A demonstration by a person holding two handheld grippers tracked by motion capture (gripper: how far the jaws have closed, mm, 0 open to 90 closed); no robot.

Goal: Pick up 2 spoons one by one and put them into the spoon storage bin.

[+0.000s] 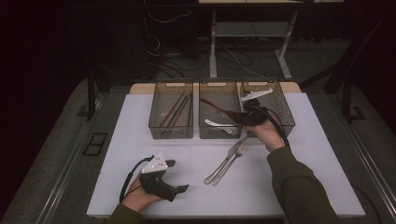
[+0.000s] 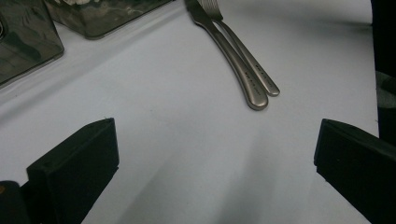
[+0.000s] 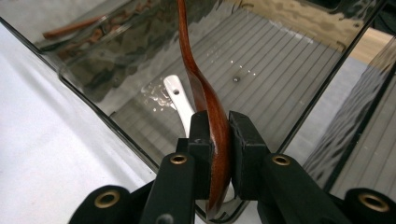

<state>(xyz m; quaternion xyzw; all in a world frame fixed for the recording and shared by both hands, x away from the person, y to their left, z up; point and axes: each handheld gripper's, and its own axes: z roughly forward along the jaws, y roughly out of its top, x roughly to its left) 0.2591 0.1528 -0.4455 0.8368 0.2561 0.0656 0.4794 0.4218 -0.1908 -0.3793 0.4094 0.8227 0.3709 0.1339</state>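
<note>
My right gripper [image 1: 240,116] is shut on the bowl end of a brown wooden spoon [image 1: 212,105], holding it over the middle clear bin [image 1: 219,84]. In the right gripper view the pads [image 3: 201,135] clamp the wooden spoon [image 3: 196,70], whose handle slants up and away over the bin floor. Beneath it in the same bin lies a white spoon [image 3: 180,100] [image 1: 219,126]. My left gripper [image 1: 177,176] rests open near the front left of the table, its jaws wide apart [image 2: 215,140] with bare table between them.
A steel knife [image 1: 223,164] and fork [image 1: 233,161] lie side by side on the white table [image 1: 140,140]; the left gripper view shows their handles [image 2: 252,79]. The left bin [image 1: 171,86] holds several dark chopsticks. A third bin [image 1: 282,112] stands at the right.
</note>
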